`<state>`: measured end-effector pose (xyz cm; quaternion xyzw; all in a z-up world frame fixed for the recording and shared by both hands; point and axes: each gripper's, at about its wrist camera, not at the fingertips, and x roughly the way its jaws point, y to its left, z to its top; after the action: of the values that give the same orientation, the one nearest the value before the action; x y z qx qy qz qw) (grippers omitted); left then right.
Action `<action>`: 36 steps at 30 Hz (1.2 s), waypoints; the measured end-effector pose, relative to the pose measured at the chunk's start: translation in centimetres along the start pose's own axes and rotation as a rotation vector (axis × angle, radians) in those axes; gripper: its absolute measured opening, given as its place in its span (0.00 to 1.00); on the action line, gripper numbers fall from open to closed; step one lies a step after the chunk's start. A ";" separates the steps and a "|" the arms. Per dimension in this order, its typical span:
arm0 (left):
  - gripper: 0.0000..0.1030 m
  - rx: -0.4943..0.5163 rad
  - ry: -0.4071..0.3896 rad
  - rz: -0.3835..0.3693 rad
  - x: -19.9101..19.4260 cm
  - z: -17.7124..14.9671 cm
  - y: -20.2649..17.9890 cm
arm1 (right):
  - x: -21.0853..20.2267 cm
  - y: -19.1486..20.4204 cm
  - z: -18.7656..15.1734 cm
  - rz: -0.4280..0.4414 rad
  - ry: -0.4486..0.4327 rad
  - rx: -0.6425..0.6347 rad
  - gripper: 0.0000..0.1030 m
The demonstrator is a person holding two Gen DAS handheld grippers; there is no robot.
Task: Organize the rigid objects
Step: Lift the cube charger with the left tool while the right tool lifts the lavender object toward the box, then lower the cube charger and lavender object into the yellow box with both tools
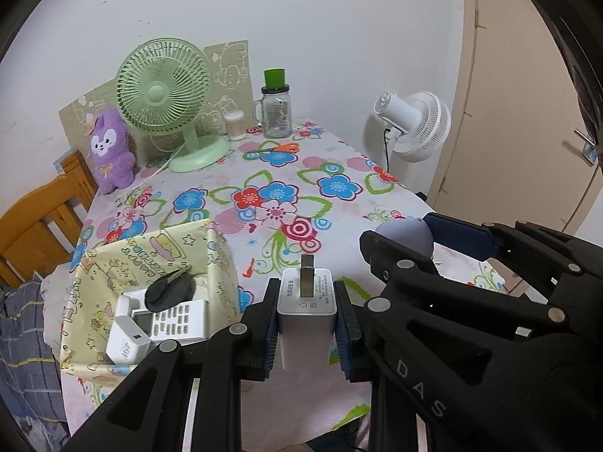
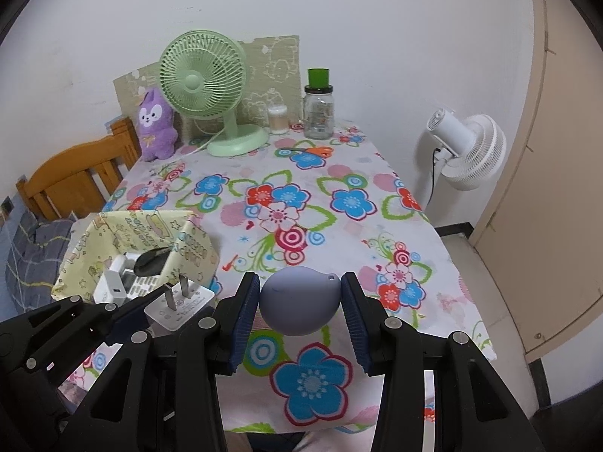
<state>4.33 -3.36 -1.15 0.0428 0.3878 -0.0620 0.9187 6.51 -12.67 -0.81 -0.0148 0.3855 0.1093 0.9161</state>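
The white charger plug [image 1: 307, 316] sits clenched between the blue pads of the left gripper [image 1: 307, 324], prongs pointing up and away, held above the near edge of the table [image 1: 339, 173]. From the right wrist view the same plug [image 2: 181, 307] shows at the lower left, its two metal prongs tilted toward the far side.

The right gripper [image 2: 301, 301] is clamped on a lavender rounded object [image 2: 297, 299] — smooth, bulb-shaped, with a small hole near its pointed tip. Both pads touch its sides, and it hangs over the near edge of the floral tablecloth [image 2: 286, 196].

At the table's near left corner stands an open yellow patterned box [image 1: 150, 263]. Inside lie a white remote with grey buttons [image 1: 181, 320], another white charger block [image 1: 126, 342] and a black object [image 1: 169, 288] resting on top — what it is cannot be told.

Along the far edge stand a green desk fan [image 1: 166, 98], a purple plush toy [image 1: 111, 150] at the far left corner, a jar of cotton swabs [image 1: 234, 124] and a glass jar with a green cap [image 1: 277, 107]. Orange-handled scissors [image 1: 282, 148] lie just in front of the jar.
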 end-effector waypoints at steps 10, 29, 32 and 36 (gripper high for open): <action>0.25 -0.018 0.005 0.035 -0.3 0.1 2.9 | 1.0 2.8 1.0 0.044 -0.002 -0.022 0.46; 0.25 -0.073 0.023 0.066 0.7 0.0 8.4 | 3.9 7.8 2.8 0.097 0.021 -0.075 0.46; 0.25 -0.081 0.022 0.076 0.9 0.0 9.2 | 4.4 8.7 2.9 0.102 0.022 -0.077 0.46; 0.25 -0.089 0.034 0.082 1.1 -0.2 10.5 | 5.0 9.8 3.1 0.112 0.030 -0.086 0.46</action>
<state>6.51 6.96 -1.78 0.0190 0.4035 -0.0065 0.9148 10.04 -1.82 -1.60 -0.0344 0.3944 0.1767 0.9012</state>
